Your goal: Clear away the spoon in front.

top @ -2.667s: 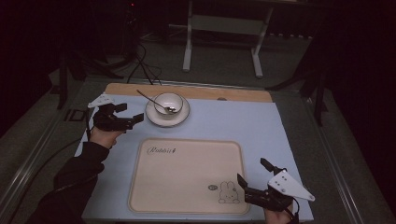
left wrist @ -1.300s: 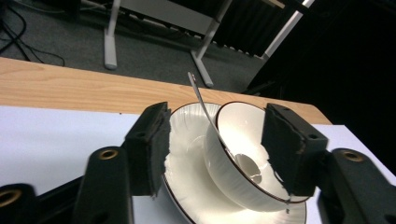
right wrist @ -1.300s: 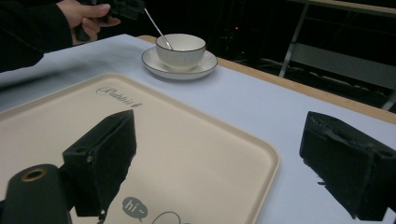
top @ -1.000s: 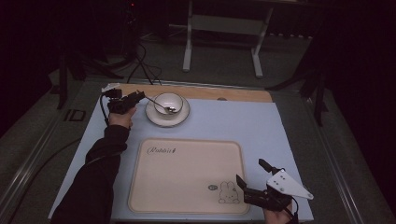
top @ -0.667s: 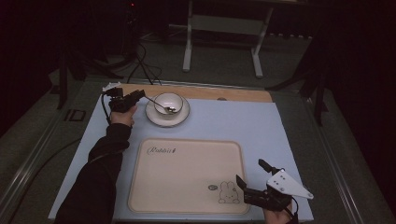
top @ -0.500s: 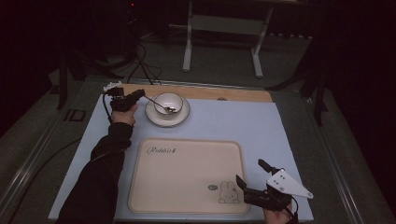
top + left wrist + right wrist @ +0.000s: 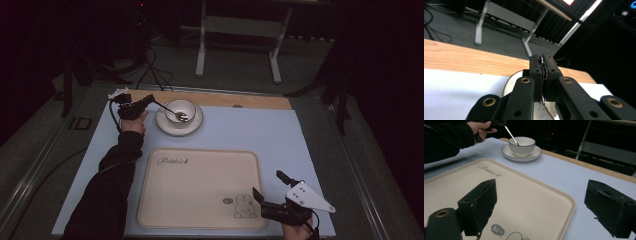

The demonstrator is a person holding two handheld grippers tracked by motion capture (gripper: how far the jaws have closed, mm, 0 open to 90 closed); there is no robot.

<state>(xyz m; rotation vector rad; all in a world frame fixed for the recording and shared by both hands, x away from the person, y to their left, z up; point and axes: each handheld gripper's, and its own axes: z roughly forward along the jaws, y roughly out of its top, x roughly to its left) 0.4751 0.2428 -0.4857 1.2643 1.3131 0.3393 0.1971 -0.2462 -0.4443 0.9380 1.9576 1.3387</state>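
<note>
The left gripper [image 7: 147,100] has just been closing; its fingers [image 7: 535,68] are clenched on the spoon [image 7: 167,109] handle, a metal edge pinched between the pads in the left gripper view. The high view shows the spoon's bowl end resting in the cup [image 7: 180,110], on a saucer [image 7: 196,124] at the counter's [image 7: 260,127] 11 o'clock. The right gripper [image 7: 266,192] rests released at 5 o'clock, its fingers [image 7: 479,205] straddling the tray's [image 7: 200,185] corner.
</note>
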